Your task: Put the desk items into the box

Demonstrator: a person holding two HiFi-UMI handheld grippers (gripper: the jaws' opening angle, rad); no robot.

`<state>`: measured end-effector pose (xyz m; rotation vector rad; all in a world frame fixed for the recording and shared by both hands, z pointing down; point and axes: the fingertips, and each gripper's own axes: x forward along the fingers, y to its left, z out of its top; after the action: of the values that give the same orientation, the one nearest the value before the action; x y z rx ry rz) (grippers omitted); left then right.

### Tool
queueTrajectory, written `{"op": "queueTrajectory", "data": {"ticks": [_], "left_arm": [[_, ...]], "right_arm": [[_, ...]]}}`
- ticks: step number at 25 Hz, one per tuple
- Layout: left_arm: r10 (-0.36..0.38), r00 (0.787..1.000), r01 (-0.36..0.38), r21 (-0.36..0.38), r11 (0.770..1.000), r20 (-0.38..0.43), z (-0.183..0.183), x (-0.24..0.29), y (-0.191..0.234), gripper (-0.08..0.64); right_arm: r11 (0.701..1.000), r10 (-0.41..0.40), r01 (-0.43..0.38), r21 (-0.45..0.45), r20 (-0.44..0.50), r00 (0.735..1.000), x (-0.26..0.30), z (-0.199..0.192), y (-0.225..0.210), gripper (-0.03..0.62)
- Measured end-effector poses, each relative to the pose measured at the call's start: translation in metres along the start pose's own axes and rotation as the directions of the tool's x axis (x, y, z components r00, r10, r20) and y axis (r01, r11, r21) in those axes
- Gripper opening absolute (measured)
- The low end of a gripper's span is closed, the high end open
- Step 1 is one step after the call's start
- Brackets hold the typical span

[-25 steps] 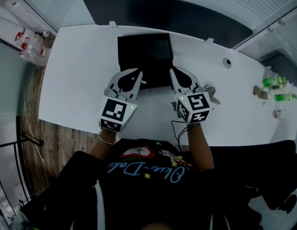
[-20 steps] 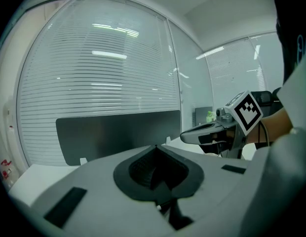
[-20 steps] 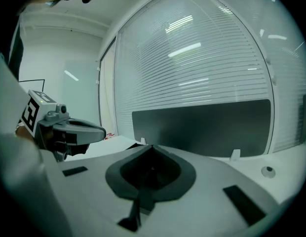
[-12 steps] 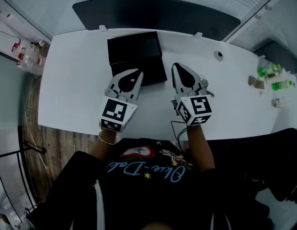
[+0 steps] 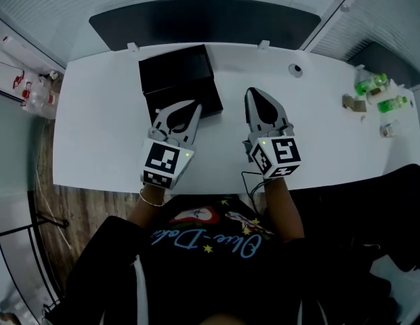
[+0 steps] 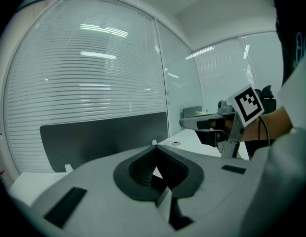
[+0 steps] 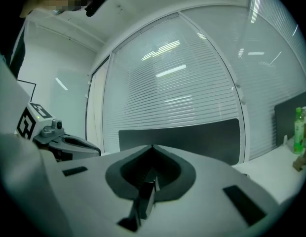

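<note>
White desk (image 5: 95, 114) is spanning the head view, with a dark panel (image 5: 203, 22) standing along its far edge. Black box (image 5: 176, 76) is resting on the desk's far-left part, just ahead of the left gripper (image 5: 196, 105). Right gripper (image 5: 251, 92) is hovering alongside, over bare desk. Both pairs of jaws are meeting at their tips and gripping nothing. Green bottles (image 5: 370, 84) are standing at the desk's right end.

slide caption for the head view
Left gripper and right gripper, both shut and empty, over a white desk near the black box.
</note>
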<state>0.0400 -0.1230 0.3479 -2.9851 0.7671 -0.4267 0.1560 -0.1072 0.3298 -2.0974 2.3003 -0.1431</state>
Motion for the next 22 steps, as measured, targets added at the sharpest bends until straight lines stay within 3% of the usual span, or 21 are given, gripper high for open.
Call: {"op": "queueTrajectory", "data": {"ticks": [22], "left_arm": [[-0.109, 0.993, 0.109, 0.021, 0.994, 0.038, 0.026, 0.013, -0.09, 0.008]], "right_arm": [[0.988, -0.154, 0.153, 0.017, 0.05, 0.987, -0.101, 0.015, -0.061, 0.009]]}}
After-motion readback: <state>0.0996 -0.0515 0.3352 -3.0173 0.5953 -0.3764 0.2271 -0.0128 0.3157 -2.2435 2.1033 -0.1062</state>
